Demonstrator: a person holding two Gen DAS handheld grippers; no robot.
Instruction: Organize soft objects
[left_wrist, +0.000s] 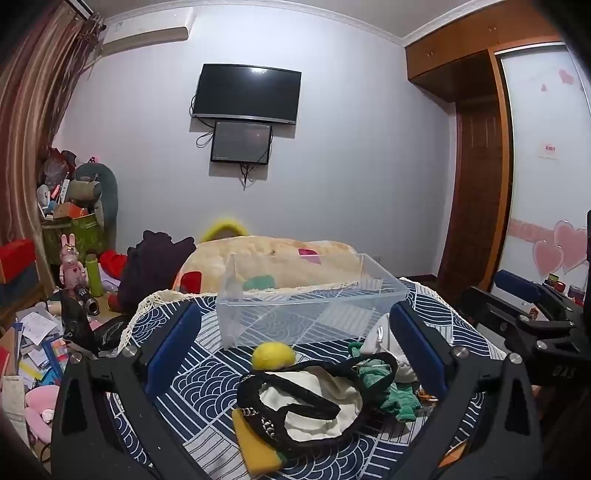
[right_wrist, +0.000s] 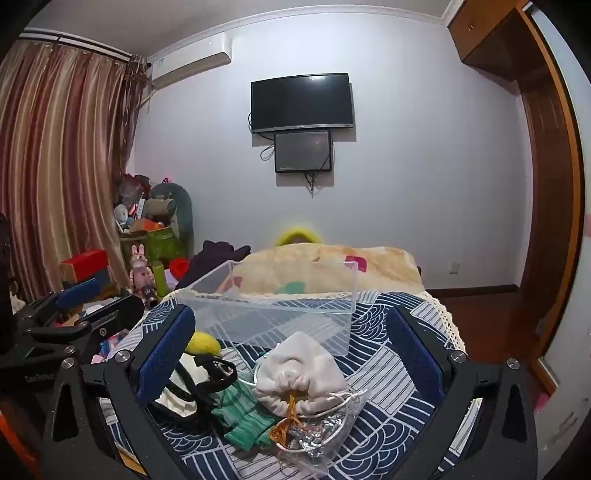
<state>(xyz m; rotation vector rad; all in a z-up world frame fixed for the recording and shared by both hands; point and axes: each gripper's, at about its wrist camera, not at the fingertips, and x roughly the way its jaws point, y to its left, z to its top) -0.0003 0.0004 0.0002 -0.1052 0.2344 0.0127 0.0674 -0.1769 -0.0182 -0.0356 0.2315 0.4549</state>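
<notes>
A pile of soft things lies on the blue patterned cloth (left_wrist: 192, 373) in front of a clear plastic bin (left_wrist: 306, 299): a yellow ball (left_wrist: 273, 355), a cream bag with black trim (left_wrist: 310, 402), a green knit piece (left_wrist: 399, 398), a yellow sponge (left_wrist: 258, 450). The right wrist view shows a white drawstring pouch (right_wrist: 303, 369), the green knit piece (right_wrist: 247, 417) and a clear shiny bag (right_wrist: 325, 432). My left gripper (left_wrist: 295, 354) is open around the pile. My right gripper (right_wrist: 295, 354) is open over the pouch. The bin (right_wrist: 280, 310) holds nothing.
A bed with a beige blanket (left_wrist: 273, 258) lies behind the bin. Clutter, boxes and toys (left_wrist: 74, 258) fill the left side. A wardrobe (left_wrist: 480, 184) stands at the right. The right gripper's body (left_wrist: 528, 325) shows at the left view's right edge.
</notes>
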